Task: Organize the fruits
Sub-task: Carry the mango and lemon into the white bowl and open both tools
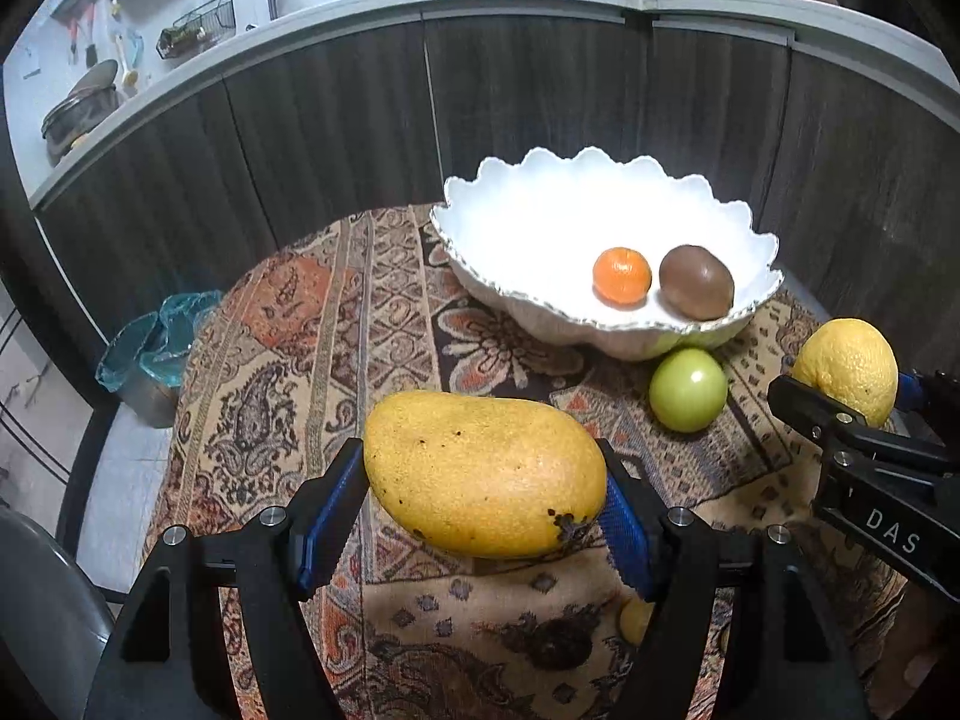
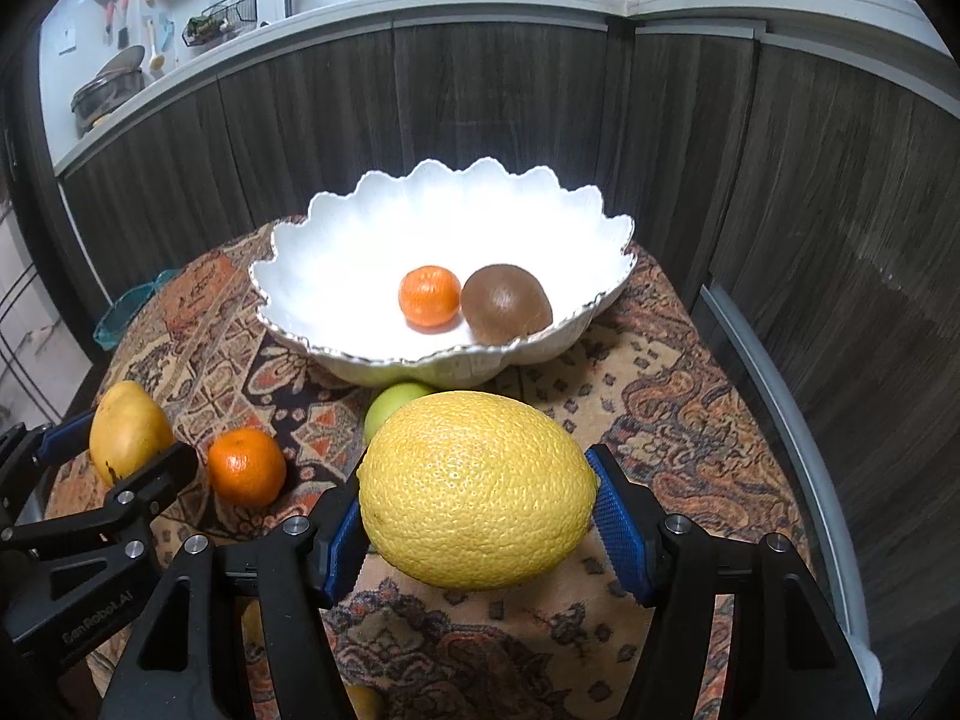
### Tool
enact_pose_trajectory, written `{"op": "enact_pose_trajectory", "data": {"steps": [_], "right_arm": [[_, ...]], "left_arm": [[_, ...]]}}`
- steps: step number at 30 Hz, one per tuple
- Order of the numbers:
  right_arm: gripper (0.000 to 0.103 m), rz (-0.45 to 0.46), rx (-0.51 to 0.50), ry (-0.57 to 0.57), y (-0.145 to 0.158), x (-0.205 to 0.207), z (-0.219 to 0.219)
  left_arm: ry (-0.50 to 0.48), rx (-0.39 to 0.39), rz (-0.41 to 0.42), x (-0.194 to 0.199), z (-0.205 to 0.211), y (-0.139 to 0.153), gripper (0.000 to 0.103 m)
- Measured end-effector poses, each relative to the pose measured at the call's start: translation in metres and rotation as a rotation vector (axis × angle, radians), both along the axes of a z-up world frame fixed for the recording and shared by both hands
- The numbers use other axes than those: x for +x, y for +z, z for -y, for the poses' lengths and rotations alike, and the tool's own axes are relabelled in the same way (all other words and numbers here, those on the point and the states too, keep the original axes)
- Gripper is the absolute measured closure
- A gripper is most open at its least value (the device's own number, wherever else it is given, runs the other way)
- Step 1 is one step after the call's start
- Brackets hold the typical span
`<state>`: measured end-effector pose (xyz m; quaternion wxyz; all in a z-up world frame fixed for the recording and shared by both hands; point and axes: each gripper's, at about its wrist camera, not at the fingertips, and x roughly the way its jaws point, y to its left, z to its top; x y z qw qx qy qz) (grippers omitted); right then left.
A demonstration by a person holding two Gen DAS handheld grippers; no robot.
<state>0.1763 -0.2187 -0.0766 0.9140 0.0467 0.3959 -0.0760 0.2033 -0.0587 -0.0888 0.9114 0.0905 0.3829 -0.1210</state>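
Observation:
My left gripper point(image 1: 486, 498) is shut on a yellow mango point(image 1: 483, 474), held above the patterned tablecloth; the same mango point(image 2: 129, 432) shows at the left of the right wrist view. My right gripper point(image 2: 477, 504) is shut on a large yellow citrus point(image 2: 477, 489), also lifted off the cloth; that citrus point(image 1: 849, 369) appears at the right of the left wrist view. Beyond both stands a white scalloped bowl point(image 1: 510, 222) point(image 2: 336, 276) holding a tangerine point(image 1: 622, 275) point(image 2: 429, 295) and a brown round fruit point(image 1: 696, 282) point(image 2: 506, 303). A green apple point(image 1: 688, 390) point(image 2: 390, 405) lies against the bowl's near side.
A second tangerine point(image 2: 246, 466) lies on the cloth between the two grippers. A small yellow fruit point(image 1: 633, 621) peeks out under the left gripper's right finger. Dark cabinet fronts point(image 1: 540, 96) rise behind the round table. A teal-lined bin point(image 1: 153, 342) stands on the floor at the left.

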Motion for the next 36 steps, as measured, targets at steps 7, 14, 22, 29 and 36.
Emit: {"op": "enact_pose_trajectory", "data": {"steps": [7,14,22,29,36], "right_arm": [[0.036,0.026,-0.008,0.005,0.011,0.007,0.004],[0.036,0.060,-0.012,0.000,0.027,0.021,0.015],[0.036,0.094,-0.033,-0.010,0.041,0.040,0.029],[0.036,0.106,-0.040,-0.010,0.049,0.065,0.039],[0.036,0.087,-0.040,-0.007,0.046,0.093,0.049]], "left_arm": [[-0.001,-0.013,0.025,0.012,0.007,0.012,0.031],[-0.014,-0.019,0.068,0.029,0.022,0.031,0.031],[-0.036,-0.027,0.095,0.055,0.040,0.044,0.031],[-0.049,-0.030,0.100,0.081,0.053,0.048,0.031],[-0.044,-0.033,0.075,0.112,0.063,0.041,0.031]]}}
